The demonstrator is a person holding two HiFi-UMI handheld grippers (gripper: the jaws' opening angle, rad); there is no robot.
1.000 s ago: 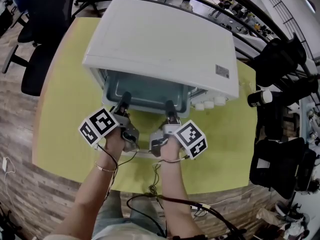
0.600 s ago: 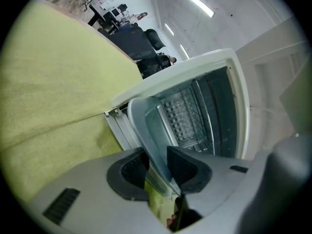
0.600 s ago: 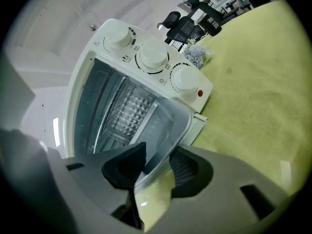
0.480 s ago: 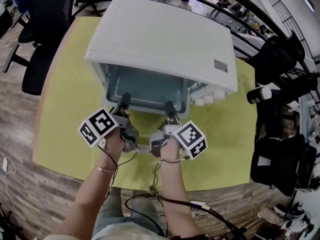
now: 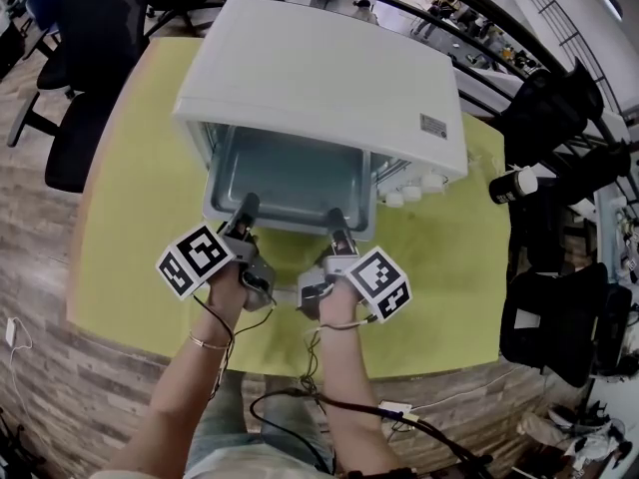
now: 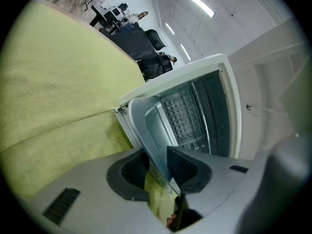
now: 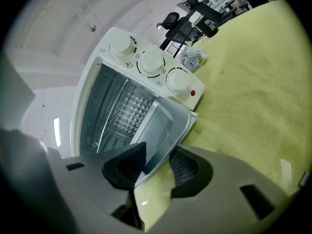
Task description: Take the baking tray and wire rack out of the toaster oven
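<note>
Because only the thin front lip of the baking tray (image 5: 290,180) sits pinched in the left tool (image 5: 247,208) and the right tool (image 5: 337,218), could slip free under an uneven pull. Could also tip and drop its far end onto the bench (image 5: 130,218) once clear of the toaster oven (image 5: 319,78), for want of the side rails' support. Might drag the whole oven forward, should the tray snag.

Left tool: narrowed partway, pads pressing on the lip near the tray's left corner. Right tool: likewise narrowed, clamped on the same lip toward the right corner. Lies partly drawn out of the cavity, near edge over the bench, far part under the oven's roof. Deeper inside, thin wires, probably the wire rack (image 6: 199,112), well apart from both tools.
</note>
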